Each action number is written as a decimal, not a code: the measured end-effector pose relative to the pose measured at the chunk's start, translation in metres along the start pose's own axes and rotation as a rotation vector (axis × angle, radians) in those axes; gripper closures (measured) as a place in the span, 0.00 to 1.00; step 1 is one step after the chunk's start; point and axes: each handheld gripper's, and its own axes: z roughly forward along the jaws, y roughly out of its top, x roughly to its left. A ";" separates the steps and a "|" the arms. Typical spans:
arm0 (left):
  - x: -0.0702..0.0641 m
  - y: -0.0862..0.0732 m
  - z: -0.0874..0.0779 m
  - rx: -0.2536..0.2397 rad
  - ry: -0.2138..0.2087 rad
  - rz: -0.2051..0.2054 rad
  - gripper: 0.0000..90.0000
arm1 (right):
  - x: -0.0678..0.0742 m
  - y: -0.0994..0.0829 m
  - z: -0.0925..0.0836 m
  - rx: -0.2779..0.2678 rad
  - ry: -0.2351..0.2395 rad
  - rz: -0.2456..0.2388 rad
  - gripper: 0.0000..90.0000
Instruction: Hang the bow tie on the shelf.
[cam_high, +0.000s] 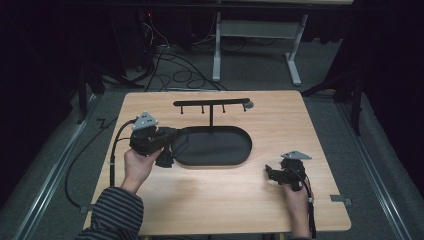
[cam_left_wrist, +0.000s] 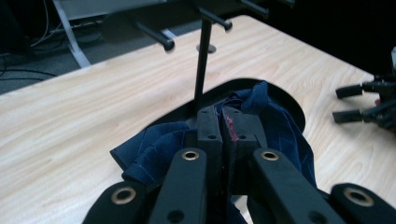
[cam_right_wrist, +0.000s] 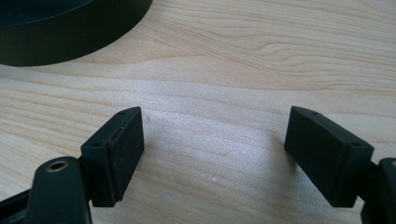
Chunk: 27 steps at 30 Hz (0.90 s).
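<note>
We see the left gripper (cam_left_wrist: 223, 126) with its jaws pressed together on a fold of dark blue cloth (cam_left_wrist: 159, 147), which bunches out to either side of the jaws and spills over the near rim of the black oval tray (cam_high: 240, 159). Straight ahead of these jaws rises the thin post of a black rack (cam_left_wrist: 201, 65) whose crossbar carries short pegs above them. From above, the left hand (cam_high: 136, 167) holds this gripper at the tray's left end.

The right gripper (cam_right_wrist: 212, 154) has its jaws spread wide with nothing between them, just bare wooden table (cam_right_wrist: 261, 60) beneath. The tray's curved wall lies ahead of it and to its left. In the high view the right hand (cam_high: 295, 192) keeps that gripper low over the table, well apart from the cloth.
</note>
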 end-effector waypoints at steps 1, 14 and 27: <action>0.000 0.002 0.001 -0.007 0.003 0.003 0.97 | 0.000 0.000 0.000 0.001 0.000 0.000 0.23; 0.007 0.022 0.012 -0.035 0.033 0.009 0.97 | 0.000 0.000 0.000 0.001 -0.001 -0.001 0.23; 0.011 0.034 0.017 -0.080 0.118 0.026 0.97 | 0.000 0.000 0.000 0.001 -0.003 -0.002 0.23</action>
